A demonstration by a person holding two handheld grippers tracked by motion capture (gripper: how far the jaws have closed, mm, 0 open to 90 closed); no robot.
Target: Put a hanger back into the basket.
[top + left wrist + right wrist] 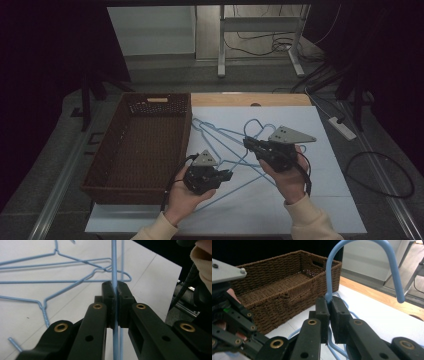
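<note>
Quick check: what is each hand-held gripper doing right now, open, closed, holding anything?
Left hand-held gripper: shut on a blue wire hanger.
Right hand-held gripper: shut on the hanger's hook.

The table (320, 200) has a white top with faint seams across it and a bare wooden strip (280, 99) along its far edge. A brown woven basket (107, 172), long and rectangular with a handle slot in its far end wall, sits on the left part of the table, running from the near edge to the far edge. Just right of it, light blue wire hangers (220, 132) lie tangled across the middle of the white top.
</note>
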